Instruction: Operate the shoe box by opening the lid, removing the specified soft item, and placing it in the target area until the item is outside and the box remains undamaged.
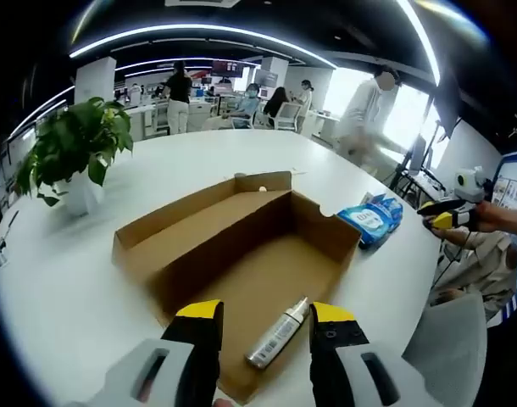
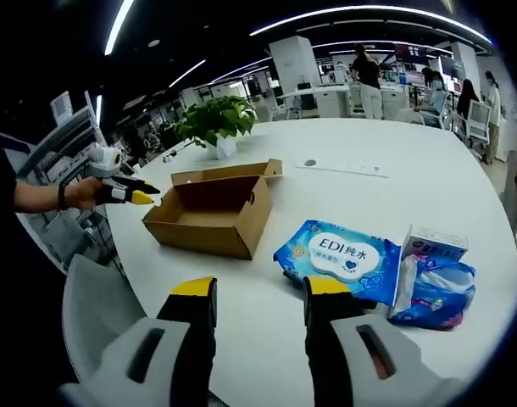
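An open cardboard shoe box [image 1: 241, 246] sits mid-table with its lid folded back on the far side. A silver bottle [image 1: 280, 332] lies inside it near the front wall. My left gripper [image 1: 266, 312] hovers open just above the box's near end, with the bottle between and beyond its jaws. The blue wet-wipes pack [image 1: 373, 219] lies on the table to the right of the box. In the right gripper view the wipes pack [image 2: 339, 254] lies just ahead of my open right gripper [image 2: 260, 290], beside the box [image 2: 212, 208]. The left gripper [image 2: 123, 191] is at the box's left.
A potted plant [image 1: 72, 148] stands on the round white table [image 1: 89, 280] left of the box. A small tissue box [image 2: 434, 244] and a blue soft pack [image 2: 436, 292] lie right of the wipes. A grey chair [image 2: 97, 314] stands at the table edge. People are in the office behind.
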`<state>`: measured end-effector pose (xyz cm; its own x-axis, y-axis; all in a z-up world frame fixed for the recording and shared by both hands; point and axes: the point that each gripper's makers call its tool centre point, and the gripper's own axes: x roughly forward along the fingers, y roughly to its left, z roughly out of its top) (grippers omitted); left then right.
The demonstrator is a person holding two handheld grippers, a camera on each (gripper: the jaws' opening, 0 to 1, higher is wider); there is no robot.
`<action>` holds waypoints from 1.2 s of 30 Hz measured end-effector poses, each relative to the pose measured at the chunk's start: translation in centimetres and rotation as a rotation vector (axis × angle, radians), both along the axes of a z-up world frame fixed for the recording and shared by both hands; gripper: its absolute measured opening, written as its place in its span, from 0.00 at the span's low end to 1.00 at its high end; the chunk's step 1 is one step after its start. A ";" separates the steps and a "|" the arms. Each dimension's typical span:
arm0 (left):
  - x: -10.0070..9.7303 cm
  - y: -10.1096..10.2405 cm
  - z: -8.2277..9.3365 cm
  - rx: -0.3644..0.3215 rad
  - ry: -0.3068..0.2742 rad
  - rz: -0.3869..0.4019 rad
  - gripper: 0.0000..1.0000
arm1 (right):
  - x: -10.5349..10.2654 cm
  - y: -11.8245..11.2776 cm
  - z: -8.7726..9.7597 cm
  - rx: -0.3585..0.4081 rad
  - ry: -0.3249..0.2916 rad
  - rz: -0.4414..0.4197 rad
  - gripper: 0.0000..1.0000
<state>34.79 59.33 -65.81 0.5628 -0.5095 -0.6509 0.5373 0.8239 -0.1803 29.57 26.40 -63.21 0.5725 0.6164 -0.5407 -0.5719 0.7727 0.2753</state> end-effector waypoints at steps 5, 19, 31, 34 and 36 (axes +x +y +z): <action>1.0 -1.0 -1.2 0.016 0.034 -0.074 0.42 | -0.6 -0.6 0.3 -0.014 -0.016 -0.030 0.38; 1.1 -3.5 -6.4 0.131 0.151 -0.368 0.44 | -2.2 -0.2 0.1 -0.051 -0.031 -0.027 0.38; 0.8 -3.4 -9.5 0.149 0.266 -0.468 0.45 | -3.2 -0.3 -0.4 -0.057 -0.019 -0.048 0.38; 0.7 -3.4 -9.9 0.152 0.281 -0.481 0.46 | -3.5 -0.3 -0.7 -0.051 -0.010 -0.060 0.38; 0.6 -3.5 -10.0 0.151 0.286 -0.490 0.47 | -3.9 0.0 -1.0 -0.058 0.002 -0.054 0.38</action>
<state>35.38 55.87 -75.79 0.0760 -0.5558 -0.8278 0.8095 0.5192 -0.2743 25.65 26.35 -64.20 0.6032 0.5523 -0.5755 -0.5283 0.8172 0.2306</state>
